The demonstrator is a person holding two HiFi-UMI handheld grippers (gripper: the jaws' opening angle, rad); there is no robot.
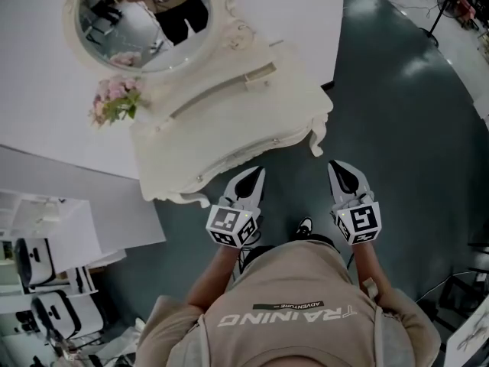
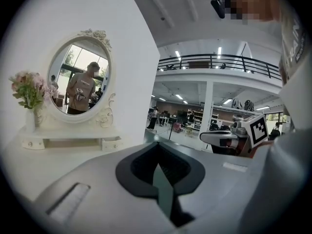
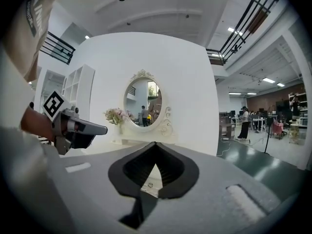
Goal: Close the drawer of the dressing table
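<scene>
Head view: the small drawer (image 1: 258, 75) juts out beneath the mirror (image 1: 141, 23) on the dressing table (image 1: 229, 138), well beyond the left gripper (image 1: 257, 174) and right gripper (image 1: 338, 167), whose jaws are pressed together on nothing, near its front edge.

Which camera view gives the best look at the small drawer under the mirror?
The left gripper view: it sees the small drawer from the front, under the mirror. The head view shows it only from above, sticking out a little. In the right gripper view it is too small to tell.
</scene>
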